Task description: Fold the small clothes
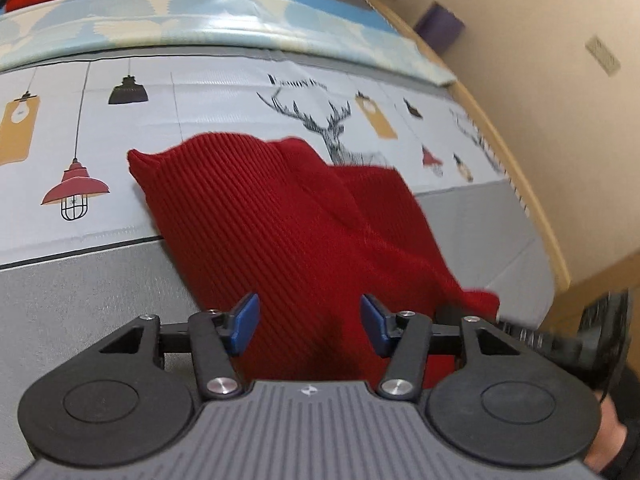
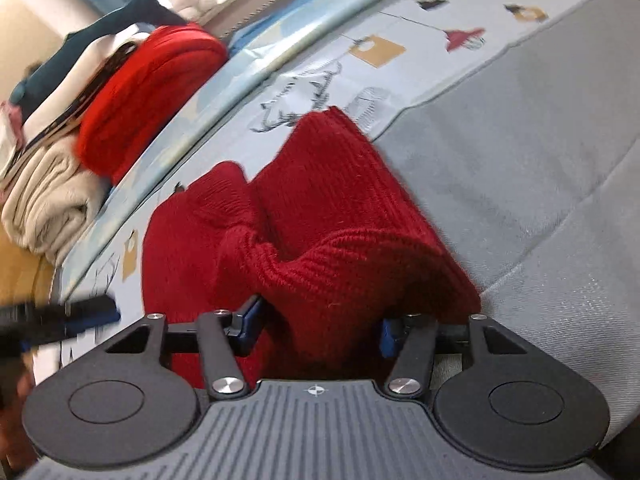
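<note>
Both jaws released over the red knit garment (image 1: 280, 216).
Your left gripper (image 1: 310, 326) and right gripper (image 2: 316, 326) stand open, clamping nothing, so the folded knit settles flat on the bench (image 1: 80, 292).

Left hand-held gripper (image 1: 310, 326): angled downward, jaws parted, blue pads (image 1: 245, 322) apart and pressing on nothing.
Right hand-held gripper (image 2: 316, 326): angled downward, jaws parted, one blue pad (image 2: 249, 322) showing, the other mostly hidden.
Person's hand (image 1: 604, 440): partly visible at the left view's lower right corner.
</note>
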